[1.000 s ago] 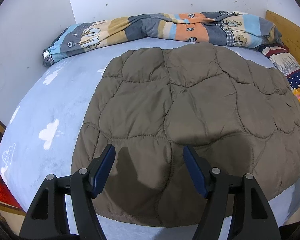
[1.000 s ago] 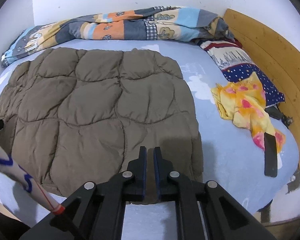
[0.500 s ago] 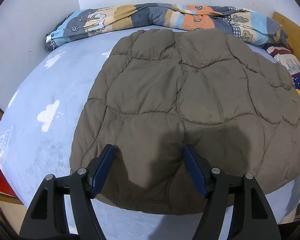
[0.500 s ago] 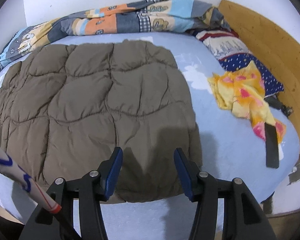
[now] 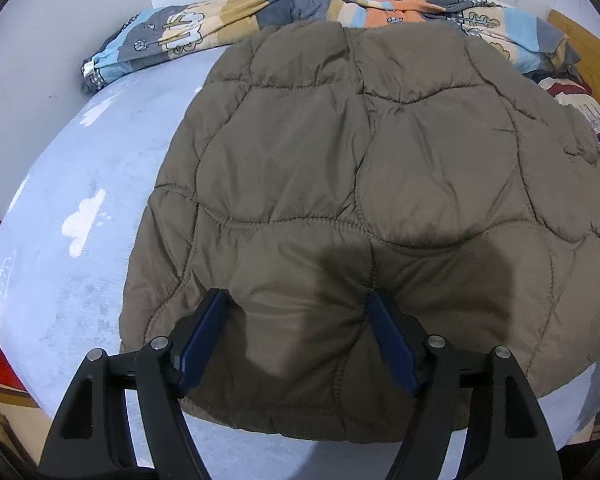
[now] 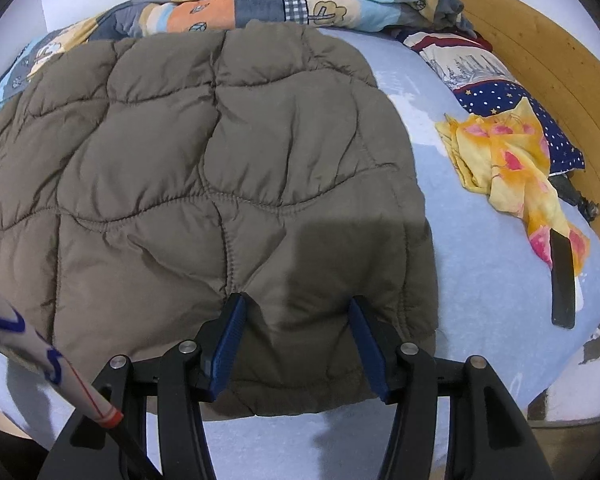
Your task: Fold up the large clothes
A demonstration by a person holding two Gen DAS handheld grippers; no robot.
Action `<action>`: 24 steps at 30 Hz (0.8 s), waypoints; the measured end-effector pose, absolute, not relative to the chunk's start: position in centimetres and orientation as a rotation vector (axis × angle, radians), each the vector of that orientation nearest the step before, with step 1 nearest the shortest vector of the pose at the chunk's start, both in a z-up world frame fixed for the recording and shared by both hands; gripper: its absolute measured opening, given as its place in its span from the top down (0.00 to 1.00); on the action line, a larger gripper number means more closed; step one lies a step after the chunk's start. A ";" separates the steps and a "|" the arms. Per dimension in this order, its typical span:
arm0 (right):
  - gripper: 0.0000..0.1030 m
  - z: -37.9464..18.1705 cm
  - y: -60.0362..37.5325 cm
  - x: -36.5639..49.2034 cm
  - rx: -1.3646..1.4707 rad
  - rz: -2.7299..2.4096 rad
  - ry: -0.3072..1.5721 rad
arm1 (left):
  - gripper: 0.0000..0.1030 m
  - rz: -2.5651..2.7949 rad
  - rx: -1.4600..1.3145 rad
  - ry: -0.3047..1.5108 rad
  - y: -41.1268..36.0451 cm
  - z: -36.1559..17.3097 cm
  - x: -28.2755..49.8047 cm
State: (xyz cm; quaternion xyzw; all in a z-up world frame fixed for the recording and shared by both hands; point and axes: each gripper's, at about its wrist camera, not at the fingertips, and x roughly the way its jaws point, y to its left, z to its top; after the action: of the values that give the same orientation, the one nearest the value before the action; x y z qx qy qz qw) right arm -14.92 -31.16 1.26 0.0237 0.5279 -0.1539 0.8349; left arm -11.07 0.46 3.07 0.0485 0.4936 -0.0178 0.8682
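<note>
A large brown quilted jacket (image 5: 360, 184) lies spread flat on the light blue bed; it also shows in the right wrist view (image 6: 204, 184). My left gripper (image 5: 298, 316) is open, its blue pads low over the jacket's near hem on the left side, holding nothing. My right gripper (image 6: 296, 318) is open too, low over the near hem close to the jacket's right edge, holding nothing. Whether the pads touch the fabric I cannot tell.
A patchwork duvet (image 5: 284, 12) is bunched along the back wall. A yellow flowered cloth (image 6: 512, 168), a dark blue starred pillow (image 6: 500, 96) and a flat black object (image 6: 562, 280) lie right of the jacket by the wooden headboard (image 6: 552, 52). The bed sheet (image 5: 68, 216) shows at left.
My right gripper went from shut to open. Both grippers moved forward and down, closer over the jacket's near hem. The jacket has not moved.
</note>
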 end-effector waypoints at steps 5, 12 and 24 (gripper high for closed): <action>0.42 1.6 -31.1 -14.7 0.035 -0.335 1.126 | 0.28 -0.013 0.128 0.980 -0.1 3.9 -11.7; 0.40 7.5 -29.0 -17.3 0.004 -0.336 0.940 | 0.28 -0.028 0.063 0.763 0.2 9.9 -16.4; 0.20 18.8 -21.6 -29.9 -0.005 -0.261 0.621 | 0.15 -0.067 0.061 0.550 1.2 20.0 -30.6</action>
State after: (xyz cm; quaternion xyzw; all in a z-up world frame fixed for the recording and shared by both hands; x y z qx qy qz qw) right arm -29.89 -21.63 18.82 -0.0025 0.3044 -0.1280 0.9439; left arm -30.55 1.24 20.01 0.0299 0.2714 -0.0329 0.9614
